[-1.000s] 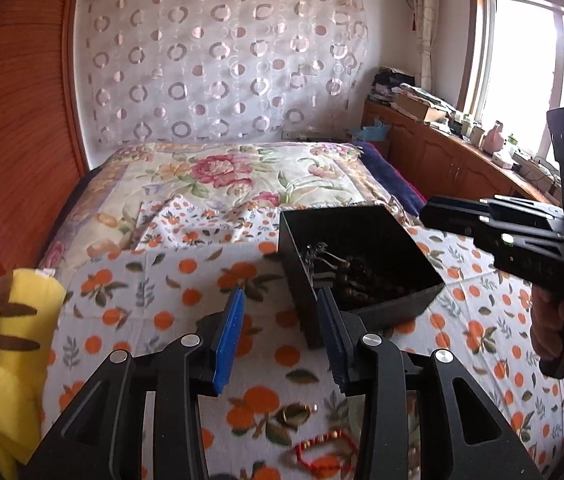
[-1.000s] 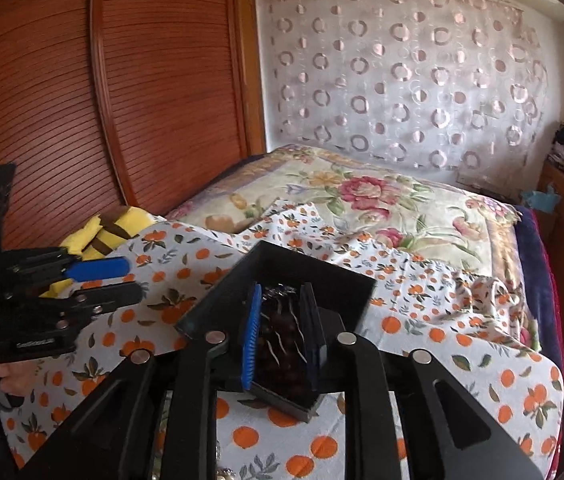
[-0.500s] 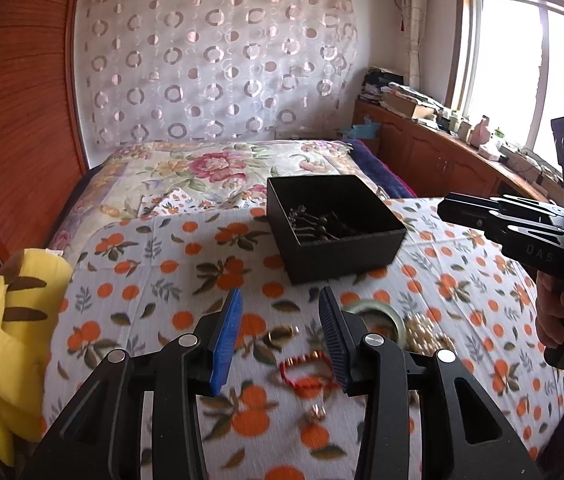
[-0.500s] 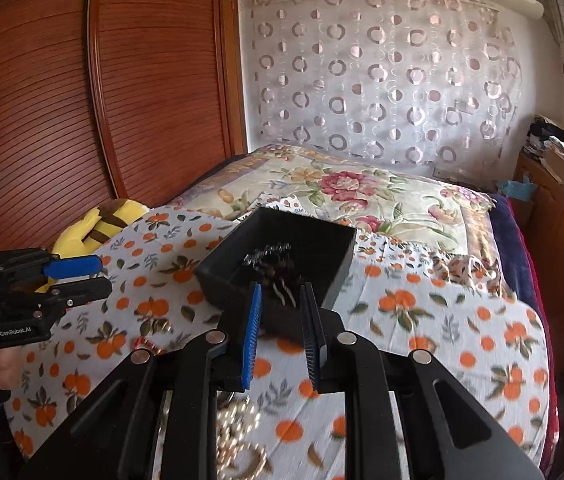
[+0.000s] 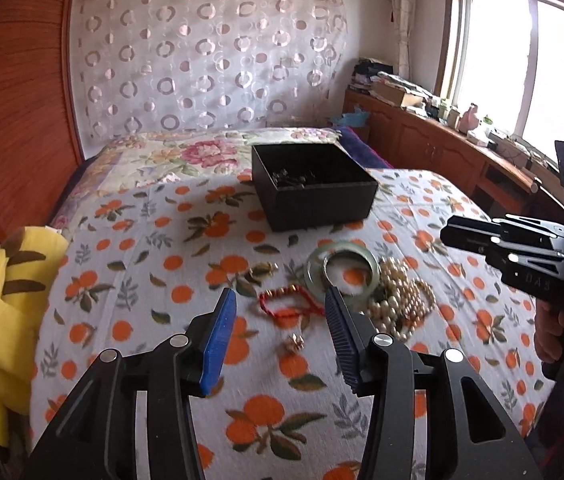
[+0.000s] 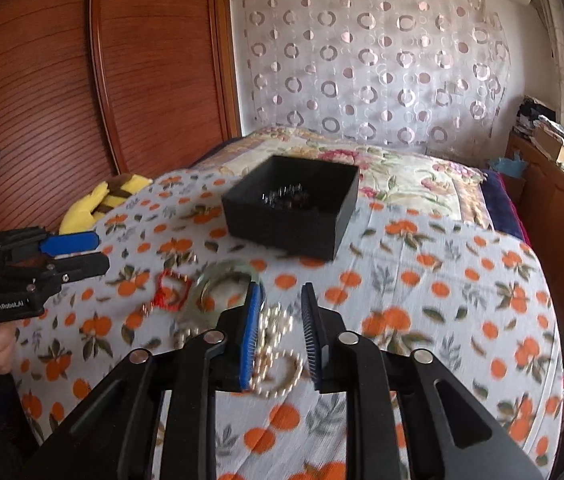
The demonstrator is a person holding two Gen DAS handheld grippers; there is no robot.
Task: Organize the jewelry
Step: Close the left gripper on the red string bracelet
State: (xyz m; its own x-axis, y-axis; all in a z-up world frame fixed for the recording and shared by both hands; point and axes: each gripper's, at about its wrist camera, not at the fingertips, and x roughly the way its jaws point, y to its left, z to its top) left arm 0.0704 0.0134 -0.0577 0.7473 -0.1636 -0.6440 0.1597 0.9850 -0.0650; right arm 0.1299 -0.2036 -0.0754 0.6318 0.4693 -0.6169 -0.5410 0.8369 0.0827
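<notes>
Jewelry: loose on near bed, awaiting sorting.
Box: far, open-topped for drop-in.
Left hand-held gripper: opening, empty.
Right hand-held gripper: opening, empty, above pearls.

Right gripper jaws are opening, empty, above pearl strands; black box lies beyond.

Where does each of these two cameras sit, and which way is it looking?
Left wrist view: rides the left gripper, looking forward and down over the bed at a red bracelet; the right gripper and a hand show.
Right wrist view: rides the right gripper, above the pearls; the left gripper shows.
Shared: black box, green bangles, pearls.
</notes>
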